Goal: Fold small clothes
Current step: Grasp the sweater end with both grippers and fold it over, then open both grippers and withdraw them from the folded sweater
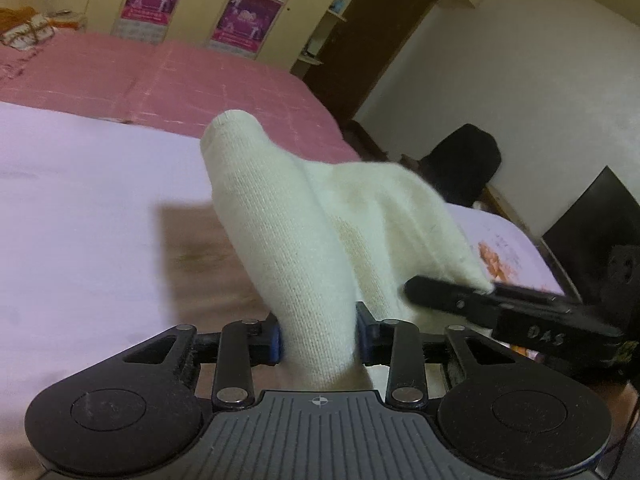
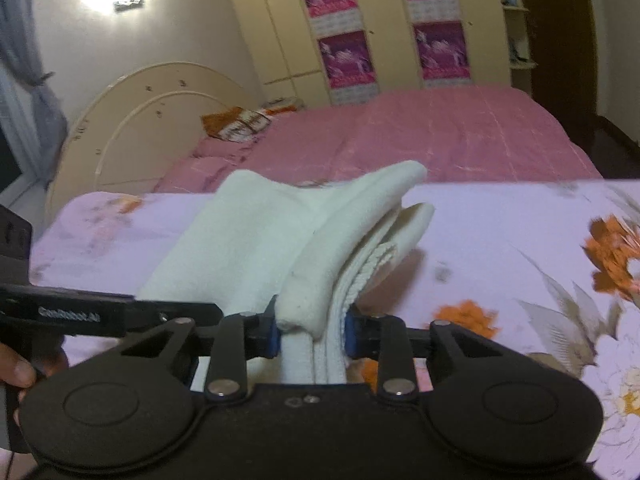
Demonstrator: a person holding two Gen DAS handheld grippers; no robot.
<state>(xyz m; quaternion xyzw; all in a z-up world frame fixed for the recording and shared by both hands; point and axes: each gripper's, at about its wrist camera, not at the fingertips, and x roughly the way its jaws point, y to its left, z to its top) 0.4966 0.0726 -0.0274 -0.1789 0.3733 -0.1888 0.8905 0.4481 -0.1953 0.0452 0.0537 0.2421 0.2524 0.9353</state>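
Bed (image 2: 480, 128): you have one bed under your work, with one pink cover on its far part.
Floral sheet (image 2: 500, 240): one pale lilac sheet with orange flowers lies on the near part of the bed, right below both of your grippers.
Wardrobe (image 2: 392, 40): one cream wardrobe stands behind the bed; you can count four pink posters (image 2: 344, 60) on its doors in the right wrist view.
Headboard (image 2: 132, 120): one round cream headboard is at the left end of the bed.
Pillows (image 2: 236, 124): a small patterned pile rests on the pink cover near the headboard; the number I cannot tell.
Containers: the open shelves (image 1: 340, 8) beside the wardrobe hold some small things, too blurred to name.
Socks (image 2: 280, 240): white knitted socks are held up above the floral sheet, between your two grippers. In the right wrist view you see at least two layers together, one with a ribbed cuff; the exact number I cannot tell.
Left gripper (image 1: 318, 340): its two blue pads are closed tight on one end of the white sock (image 1: 304, 240), which rises in front of the camera.
Right gripper (image 2: 310, 334): its pads are pressed together on the layered sock ends. In the left wrist view its black fingers (image 1: 460, 296) touch the other edge of the fabric.
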